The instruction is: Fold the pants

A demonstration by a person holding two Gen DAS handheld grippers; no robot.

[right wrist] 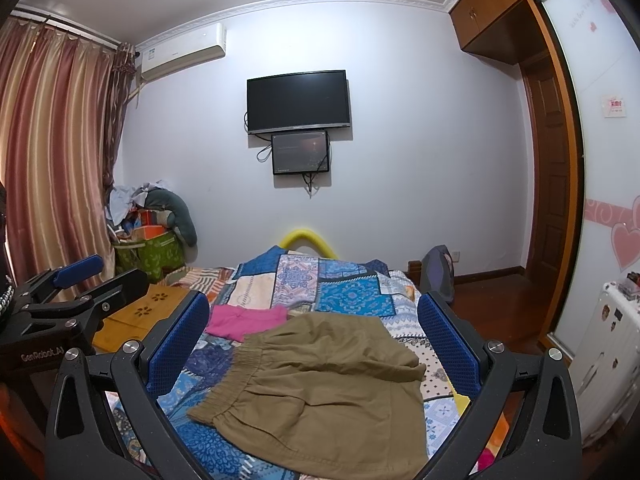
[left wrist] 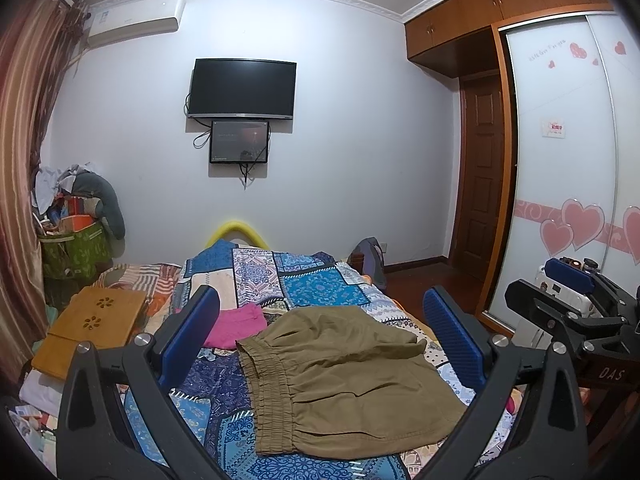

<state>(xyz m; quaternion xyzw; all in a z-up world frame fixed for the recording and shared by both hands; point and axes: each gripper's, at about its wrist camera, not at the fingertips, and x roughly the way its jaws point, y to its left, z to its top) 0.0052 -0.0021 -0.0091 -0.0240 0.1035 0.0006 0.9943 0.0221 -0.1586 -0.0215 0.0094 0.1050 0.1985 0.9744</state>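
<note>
Olive-brown pants (left wrist: 344, 380) lie flat on the patchwork bed cover (left wrist: 320, 280), elastic waistband to the left, one layer folded over the other. They also show in the right wrist view (right wrist: 328, 392). My left gripper (left wrist: 324, 332) is open and empty, held above the pants. My right gripper (right wrist: 316, 344) is open and empty, also above the pants. The right gripper shows at the right edge of the left wrist view (left wrist: 560, 292), and the left gripper at the left edge of the right wrist view (right wrist: 92, 276).
A pink garment (left wrist: 236, 324) lies just beyond the pants. A wooden lap tray (left wrist: 92, 324) sits on the bed's left side. A wardrobe with sliding doors (left wrist: 568, 160) stands at right, and a white appliance (right wrist: 608, 352) near it. Bags (left wrist: 72, 240) pile by the curtain.
</note>
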